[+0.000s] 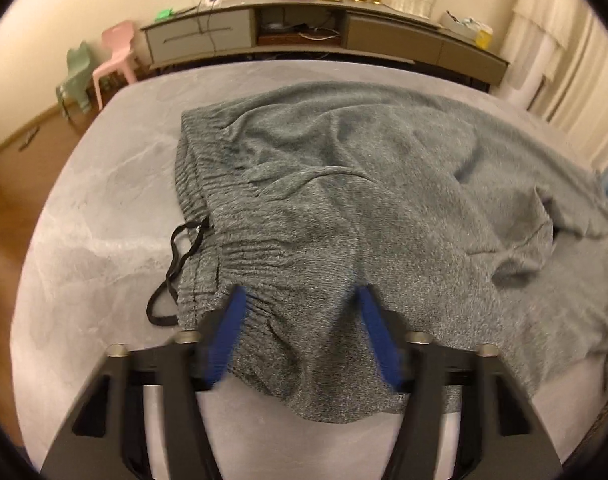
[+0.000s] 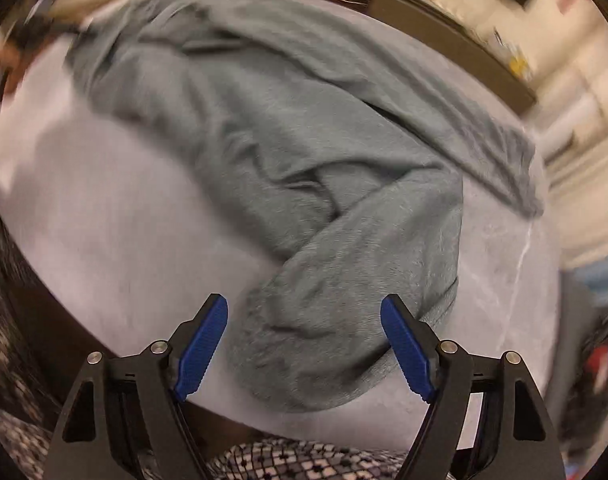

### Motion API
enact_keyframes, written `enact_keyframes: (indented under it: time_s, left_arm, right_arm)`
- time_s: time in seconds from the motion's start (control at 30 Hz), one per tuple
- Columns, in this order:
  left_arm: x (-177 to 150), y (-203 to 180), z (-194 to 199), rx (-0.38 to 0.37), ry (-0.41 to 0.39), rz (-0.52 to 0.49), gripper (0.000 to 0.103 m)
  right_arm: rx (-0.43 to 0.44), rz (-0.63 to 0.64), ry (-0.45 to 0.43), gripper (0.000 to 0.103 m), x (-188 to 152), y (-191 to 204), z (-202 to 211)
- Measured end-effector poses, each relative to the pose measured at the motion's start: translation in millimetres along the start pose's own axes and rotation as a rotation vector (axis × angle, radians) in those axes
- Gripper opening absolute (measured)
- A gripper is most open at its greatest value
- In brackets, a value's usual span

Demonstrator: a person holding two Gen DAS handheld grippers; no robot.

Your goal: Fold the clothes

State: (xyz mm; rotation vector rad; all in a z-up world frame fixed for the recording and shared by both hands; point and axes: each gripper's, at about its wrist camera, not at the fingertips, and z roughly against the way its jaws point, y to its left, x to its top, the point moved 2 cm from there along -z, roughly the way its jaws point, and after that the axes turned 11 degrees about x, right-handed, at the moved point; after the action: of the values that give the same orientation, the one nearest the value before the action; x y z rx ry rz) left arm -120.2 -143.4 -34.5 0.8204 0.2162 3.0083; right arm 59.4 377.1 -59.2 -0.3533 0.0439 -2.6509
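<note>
A: Where are the clothes at this moment?

B: A pair of grey knit trousers point(image 1: 363, 208) lies on a table point(image 1: 104, 208) with a pale grey, marble-like top. It is spread across most of the top, with many wrinkles. The ribbed waistband point(image 1: 196, 184) is on the left in the left wrist view, and a black drawstring point(image 1: 172, 272) hangs out from it onto the bare table.

A: What does the left gripper point(image 1: 300, 292) do?

B: Its two blue fingers point(image 1: 228, 332) stand apart, one on each side of the near corner of the waistband. The cloth is between them, but the pads are not pressed together on it, so the jaws are released. The picture is a little blurred there, and I cannot say if the fingers touch the cloth.

A: And the right gripper point(image 2: 304, 308)?

B: Its fingers are also wide apart. The end of one trouser leg point(image 2: 343, 312) lies between them, near the table edge. The leg bends back toward the rest of the trousers. This view is blurred, so I cannot tell whether there is contact.

A: What else is in the room?

B: Behind the table stands a long low cabinet point(image 1: 383, 32) with small things on top. A pink chair point(image 1: 118, 56) and a green chair point(image 1: 74, 76) are at the left, near the wall.
</note>
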Motion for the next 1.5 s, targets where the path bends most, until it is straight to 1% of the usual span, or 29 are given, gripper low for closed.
enact_keyframes:
  time_s: [0.03,0.07,0.1,0.13,0.17,0.2,0.27,0.33,0.37,0.4,0.47,0.5,0.53,0.6,0.63,0.67,0.7,0.73,0.77,0.83,0.93,1.03,1.07,1.17,1.23,1.33,1.4,1.47,1.5]
  left_arm:
    - [-1,1,0,-0.004,0.001,0.002,0.010]
    - [-2,2,-1,-0.008,0.003,0.003,0.009]
    - [-2,4,1,-0.013,-0.002,0.005,0.005]
    - [-1,6,6,-0.032,-0.019,0.015,0.004]
    - [2,11,13,-0.063,-0.042,0.039,0.003]
    - [5,18,22,-0.099,-0.069,0.072,0.002]
    - [16,43,53,-0.212,-0.164,0.195,0.002]
    - [28,81,89,-0.349,-0.282,0.370,0.002]
    - [31,95,95,-0.372,-0.304,0.430,0.002]
    - [36,102,92,-0.369,-0.297,0.452,0.002]
    - [46,99,58,-0.286,-0.193,0.388,0.003]
    - [47,92,31,-0.234,-0.104,0.340,0.003]
    - [41,82,0,-0.186,0.012,0.300,0.003]
    - [32,78,-28,-0.149,0.132,0.307,0.007]
    - [30,83,-23,-0.153,0.117,0.326,0.011]
    - [27,94,-9,-0.168,0.069,0.369,0.026]
    - [24,105,4,-0.184,0.020,0.412,0.050]
    - [21,116,18,-0.199,-0.028,0.454,0.059]
    - [17,125,30,-0.210,-0.065,0.488,0.065]
    - [5,134,41,-0.212,-0.089,0.516,0.065]
    - [-4,131,33,-0.175,-0.036,0.493,0.065]
    - [-5,125,19,-0.163,0.020,0.528,0.065]
    - [-6,125,17,-0.173,0.018,0.565,0.065]
    - [-9,130,16,-0.204,0.003,0.648,0.065]
    - [-11,137,18,-0.212,-0.007,0.672,0.065]
    - [-12,151,22,-0.220,-0.029,0.718,0.065]
    - [-13,160,25,-0.249,-0.043,0.757,0.065]
    - [-12,167,27,-0.278,-0.054,0.777,0.065]
    - [-11,169,28,-0.293,-0.060,0.783,0.065]
  right_arm:
    - [-0.035,0.012,0.041,0.073,1,-1,-10]
    - [-0.069,0.024,0.082,0.061,2,-2,-20]
    - [-0.104,0.036,0.122,0.026,3,-3,-30]
    - [-0.121,0.038,0.101,0.018,6,-7,-25]
    - [-0.128,0.035,0.047,0.015,10,-13,-13]
    - [-0.135,0.031,-0.008,0.006,14,-19,0]
    - [-0.150,0.025,-0.118,0.006,22,-30,25]
    - [-0.178,-0.148,-0.298,0.006,26,-91,78]
    - [-0.194,-0.252,-0.395,0.006,28,-127,108]
    - [-0.217,-0.343,-0.433,0.006,26,-162,123]
    - [-0.291,-0.500,-0.412,0.006,19,-232,126]
    - [-0.333,-0.597,-0.353,0.006,11,-272,111]
    - [-0.325,-0.686,-0.306,0.006,1,-299,92]
    - [-0.264,-0.842,-0.235,0.010,-20,-334,54]
    - [-0.216,-0.924,-0.250,0.020,-32,-338,42]
    - [-0.159,-1.008,-0.294,0.027,-46,-336,34]
    - [-0.103,-1.064,-0.368,0.044,-56,-325,32]
    - [-0.045,-1.078,-0.427,0.059,-59,-307,32]
    - [0.015,-1.077,-0.469,0.060,-59,-287,31]
    - [0.046,-0.978,-0.493,0.060,-36,-255,36]
    - [0.062,-0.770,-0.506,0.062,13,-200,47]
    - [0.144,-0.501,-0.490,0.062,77,-108,34]
    - [0.189,-0.397,-0.465,0.062,98,-70,27]
    - [0.236,-0.049,-0.425,0.062,154,48,1]
    - [0.189,0.210,-0.424,0.066,187,128,-10]
    - [0.100,0.506,-0.435,0.070,231,223,-30]
    - [0.063,0.623,-0.417,0.071,256,264,-45]
    - [0.040,0.683,-0.386,0.070,285,291,-66]
    - [0.040,0.681,-0.362,0.056,300,292,-75]
